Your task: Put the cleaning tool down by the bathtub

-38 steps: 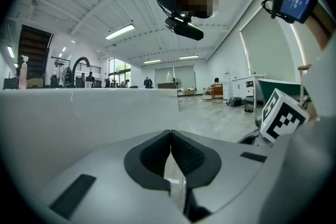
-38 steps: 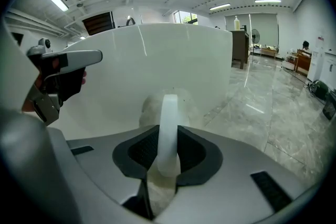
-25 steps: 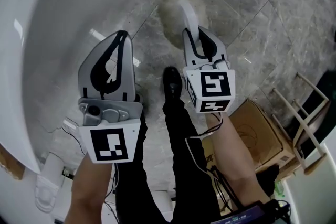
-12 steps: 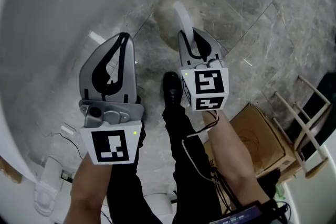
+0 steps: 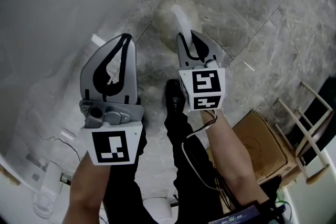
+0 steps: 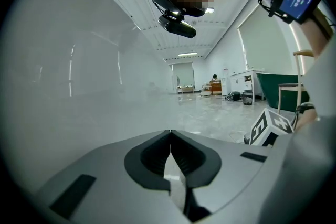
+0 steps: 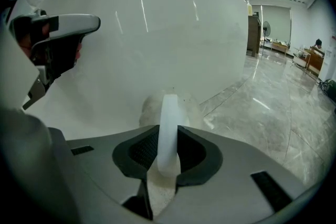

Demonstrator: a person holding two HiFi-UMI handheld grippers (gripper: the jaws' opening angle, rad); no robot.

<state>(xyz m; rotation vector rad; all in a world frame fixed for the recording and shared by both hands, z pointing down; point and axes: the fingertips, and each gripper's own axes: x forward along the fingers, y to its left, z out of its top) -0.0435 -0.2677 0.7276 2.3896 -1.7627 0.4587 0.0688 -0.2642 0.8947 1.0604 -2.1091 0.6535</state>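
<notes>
The cleaning tool has a white curved handle (image 5: 182,19) and a round pale fluffy head (image 5: 169,14). It hangs over the marble floor just beside the white bathtub (image 5: 58,13). My right gripper (image 5: 188,38) is shut on the handle (image 7: 169,128), with the fluffy head (image 7: 151,108) beyond the jaws and the tub wall (image 7: 157,34) behind it. My left gripper (image 5: 125,38) is to the left, close to the tub's side. Its jaws meet at the tips (image 6: 170,139) with nothing between them.
The person's dark trouser legs and a black shoe (image 5: 173,93) stand between the grippers. A cardboard box (image 5: 258,139) and a wooden frame stool (image 5: 310,128) are at the right. Cables and a white object (image 5: 47,186) lie by the tub at the lower left.
Both grippers have sunk toward the floor beside the tub. The right one still holds the tool, whose head is lower and a little further left.
</notes>
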